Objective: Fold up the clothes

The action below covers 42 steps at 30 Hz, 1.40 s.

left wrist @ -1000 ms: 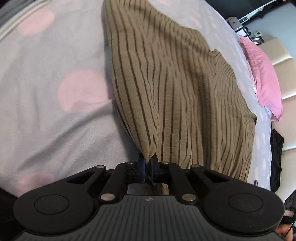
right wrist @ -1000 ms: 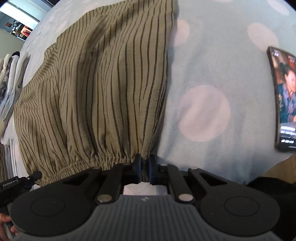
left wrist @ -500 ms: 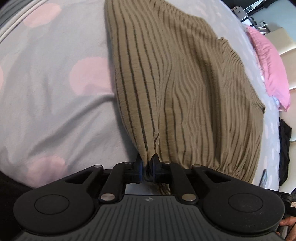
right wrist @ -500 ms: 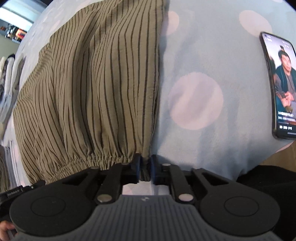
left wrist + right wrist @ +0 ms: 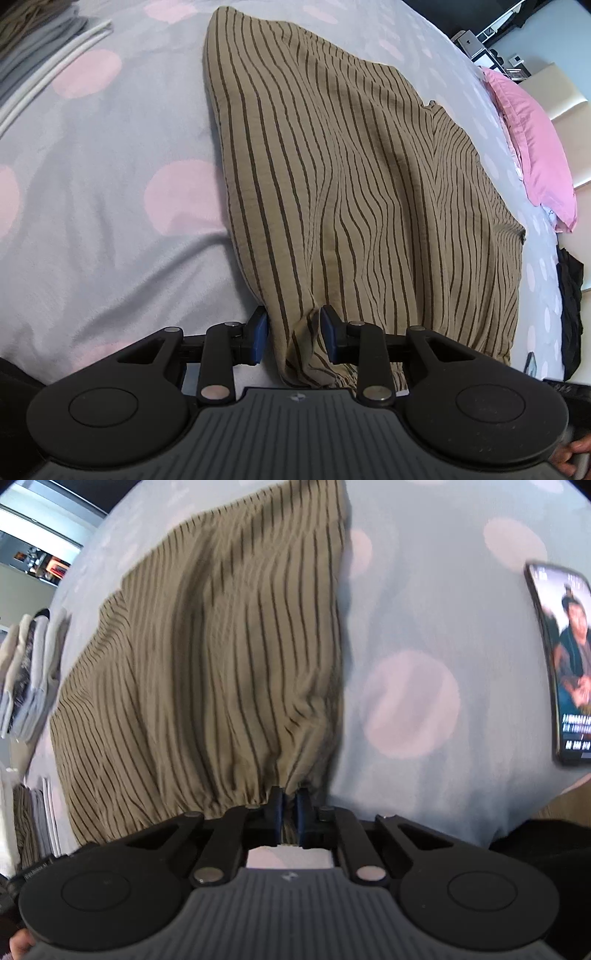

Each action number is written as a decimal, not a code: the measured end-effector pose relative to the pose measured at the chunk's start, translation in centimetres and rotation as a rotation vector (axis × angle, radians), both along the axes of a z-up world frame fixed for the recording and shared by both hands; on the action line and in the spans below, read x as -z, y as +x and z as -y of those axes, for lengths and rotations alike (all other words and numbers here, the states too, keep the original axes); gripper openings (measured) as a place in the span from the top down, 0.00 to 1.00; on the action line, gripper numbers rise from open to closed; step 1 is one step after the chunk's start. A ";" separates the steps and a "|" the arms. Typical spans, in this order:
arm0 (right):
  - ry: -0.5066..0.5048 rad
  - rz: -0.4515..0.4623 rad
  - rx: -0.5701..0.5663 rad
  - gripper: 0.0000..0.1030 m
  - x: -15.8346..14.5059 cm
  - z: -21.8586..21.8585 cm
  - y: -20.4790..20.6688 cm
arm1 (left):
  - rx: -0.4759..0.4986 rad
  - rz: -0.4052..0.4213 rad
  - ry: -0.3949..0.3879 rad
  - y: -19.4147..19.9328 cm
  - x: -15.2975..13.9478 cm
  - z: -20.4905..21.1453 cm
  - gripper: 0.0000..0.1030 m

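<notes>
An olive-brown striped garment (image 5: 362,192) lies spread on the dotted bed sheet (image 5: 103,206). My left gripper (image 5: 293,339) is open, its jaws apart on either side of the garment's near corner, which lies slack between them. In the right wrist view the same garment (image 5: 207,672) runs away from me. My right gripper (image 5: 289,812) is shut on its gathered elastic edge at the near right corner.
A pink pillow (image 5: 535,147) lies at the far right of the bed. Folded grey clothes (image 5: 33,48) are stacked at the far left, and also show in the right wrist view (image 5: 26,672). A lit phone (image 5: 565,664) lies on the sheet to the right. A dark garment (image 5: 570,310) hangs at the bed edge.
My left gripper has opened and let go of the garment corner. The right gripper stays shut on the elastic edge; the cloth has settled lower on the bed.
</notes>
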State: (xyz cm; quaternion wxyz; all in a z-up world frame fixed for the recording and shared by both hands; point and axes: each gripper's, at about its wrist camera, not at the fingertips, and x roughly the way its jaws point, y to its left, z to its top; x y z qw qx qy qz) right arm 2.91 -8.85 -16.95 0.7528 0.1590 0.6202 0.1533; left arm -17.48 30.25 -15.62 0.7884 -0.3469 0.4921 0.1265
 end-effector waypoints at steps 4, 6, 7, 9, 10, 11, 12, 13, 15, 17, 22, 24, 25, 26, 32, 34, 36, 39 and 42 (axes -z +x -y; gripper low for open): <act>-0.014 0.065 -0.039 0.92 -2.3 -2.2 0.4 | 0.005 0.007 -0.002 0.0 -0.1 -0.1 0.74; -0.021 0.116 -0.102 0.93 -3.8 -4.2 0.6 | 0.003 0.009 -0.011 0.1 0.0 -0.2 0.74; -0.016 0.137 -0.135 0.93 -4.5 -5.3 0.7 | 0.003 0.010 -0.016 0.2 0.1 -0.2 0.74; -0.002 0.174 -0.201 0.93 -5.6 -7.7 1.0 | 0.004 0.013 -0.022 0.0 0.1 -0.4 0.74; 0.006 0.193 -0.239 0.93 -6.3 -8.9 0.9 | 0.005 0.015 -0.023 -0.1 0.0 -0.4 0.74; 0.014 0.211 -0.277 0.93 -6.8 -10.0 0.7 | 0.003 0.016 -0.024 -0.1 0.0 -0.5 0.74; 0.023 0.228 -0.316 0.93 -7.3 -11.2 0.4 | 0.001 0.017 -0.026 -0.1 0.0 -0.5 0.74; 0.032 0.242 -0.356 0.93 -7.6 -12.5 0.3 | -0.002 0.019 -0.028 -0.1 0.0 -0.6 0.74; 0.055 0.251 -0.428 0.93 -8.1 -14.8 -0.2 | -0.011 0.022 -0.032 -0.3 0.0 -0.8 0.74; 0.085 0.243 -0.492 0.93 -8.5 -16.3 -1.3 | -0.019 0.027 -0.038 -0.4 0.0 -1.0 0.74; 0.142 0.194 -0.648 0.93 -8.5 -19.7 -4.4 | -0.036 0.043 -0.046 -0.4 -0.2 -1.4 0.74; 0.149 0.164 -0.710 0.93 -8.2 -20.8 -5.9 | -0.044 0.047 -0.050 -0.5 -0.3 -1.7 0.74; 0.143 0.151 -0.738 0.93 -8.0 -21.2 -6.7 | -0.049 0.049 -0.050 -0.6 -0.3 -1.8 0.74; 0.135 0.139 -0.763 0.93 -7.6 -21.7 -7.3 | -0.054 0.051 -0.050 -0.6 -0.3 -1.9 0.74; 0.078 0.057 -0.813 0.93 -4.6 -23.4 -9.0 | -0.062 0.049 -0.055 -0.6 -0.2 -2.1 0.74; 0.056 0.046 -0.814 0.93 -3.5 -23.4 -9.3 | -0.059 0.047 -0.054 -0.4 -0.2 -2.1 0.74; 0.041 0.035 -0.804 0.93 -2.5 -23.5 -9.5 | -0.057 0.044 -0.052 -0.4 -0.2 -2.2 0.74; 0.014 0.031 -0.795 0.93 -0.8 -24.1 -9.6 | -0.051 0.037 -0.048 -0.4 -0.1 -2.2 0.74; -0.010 0.038 -0.786 0.92 0.4 -24.2 -9.9 | -0.039 0.028 -0.039 -0.3 -0.1 -2.0 0.74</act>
